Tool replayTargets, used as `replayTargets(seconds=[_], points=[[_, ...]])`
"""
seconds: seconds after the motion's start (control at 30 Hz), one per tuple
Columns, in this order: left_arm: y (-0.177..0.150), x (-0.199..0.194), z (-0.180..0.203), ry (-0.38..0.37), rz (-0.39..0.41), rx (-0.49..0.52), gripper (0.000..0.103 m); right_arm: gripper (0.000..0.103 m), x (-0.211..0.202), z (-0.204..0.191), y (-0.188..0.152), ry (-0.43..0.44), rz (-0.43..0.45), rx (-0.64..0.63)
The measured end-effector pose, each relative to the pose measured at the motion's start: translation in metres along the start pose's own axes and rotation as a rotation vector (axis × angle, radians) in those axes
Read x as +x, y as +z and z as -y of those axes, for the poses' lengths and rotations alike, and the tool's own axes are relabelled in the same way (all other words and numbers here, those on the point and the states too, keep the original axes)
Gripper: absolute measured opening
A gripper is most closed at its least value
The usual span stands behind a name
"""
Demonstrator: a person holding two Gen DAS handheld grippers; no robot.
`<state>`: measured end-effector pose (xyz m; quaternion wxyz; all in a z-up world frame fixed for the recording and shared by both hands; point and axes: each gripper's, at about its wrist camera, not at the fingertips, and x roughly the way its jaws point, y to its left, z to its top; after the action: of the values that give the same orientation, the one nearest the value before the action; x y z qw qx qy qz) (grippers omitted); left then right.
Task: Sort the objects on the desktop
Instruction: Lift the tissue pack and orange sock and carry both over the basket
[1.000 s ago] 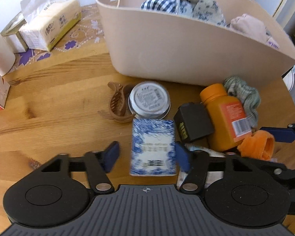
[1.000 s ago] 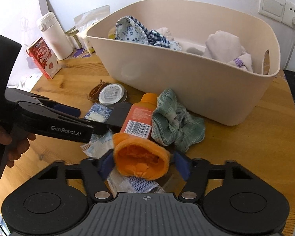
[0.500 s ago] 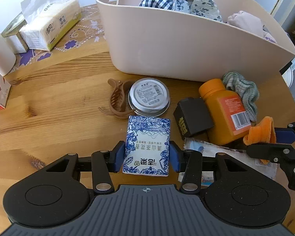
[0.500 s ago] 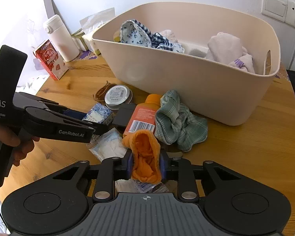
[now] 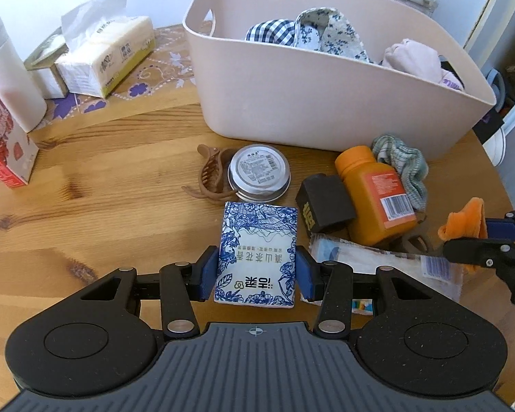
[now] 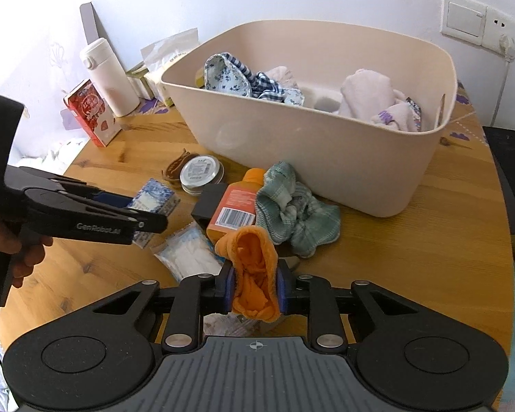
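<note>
My left gripper [image 5: 257, 273] is shut on a blue-and-white tissue pack [image 5: 257, 250], held a little above the wooden table [image 5: 103, 213]. In the right wrist view the same left gripper [image 6: 144, 218] shows side-on with the tissue pack [image 6: 154, 199] in it. My right gripper [image 6: 255, 288] is shut on a crumpled orange cloth [image 6: 254, 267], also lifted off the table; that orange cloth [image 5: 463, 221] shows at the right edge of the left wrist view. A beige tub [image 5: 326, 103] with fabric items inside stands behind both.
On the table lie a brown hair claw [image 5: 209, 175], round tin [image 5: 259, 173], black box [image 5: 322, 202], orange bottle [image 5: 374, 192], green scrunchie [image 5: 401, 164] and a plastic packet [image 5: 377, 257]. At the back left stand a tissue box [image 5: 106, 58], white flask [image 5: 7, 72] and red carton [image 5: 0, 140].
The left jaws closed on the tissue pack and lifted it slightly. The right jaws squeezed the orange cloth flat and raised it off the pile.
</note>
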<state>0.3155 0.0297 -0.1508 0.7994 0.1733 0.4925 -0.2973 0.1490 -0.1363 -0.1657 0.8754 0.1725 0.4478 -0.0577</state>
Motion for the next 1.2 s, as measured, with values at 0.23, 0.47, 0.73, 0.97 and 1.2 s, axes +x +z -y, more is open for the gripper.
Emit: replayTargets(seconds=[0.23,0.47,0.73,0.97,1.2], points=[[-0.006,-0.018,0.003,0.001,0.026,-0.043,0.048,0.022,-0.013,0.003,-0.003,0.003,0.025,-0.004],[-0.01,-0.034,0.009,0.001,0.059,-0.053,0.048,0.022,-0.028,0.004,-0.007,-0.008,0.058,-0.016],[-0.008,-0.054,0.018,-0.003,0.116,-0.032,0.048,0.021,-0.054,0.01,-0.005,-0.045,0.125,-0.03],[0.006,-0.067,0.016,0.012,0.173,-0.029,0.048,0.021,-0.073,0.02,0.005,-0.079,0.186,-0.038],[0.029,-0.078,0.017,0.02,0.233,-0.038,0.048,0.021,-0.088,0.029,0.019,-0.13,0.255,-0.031]])
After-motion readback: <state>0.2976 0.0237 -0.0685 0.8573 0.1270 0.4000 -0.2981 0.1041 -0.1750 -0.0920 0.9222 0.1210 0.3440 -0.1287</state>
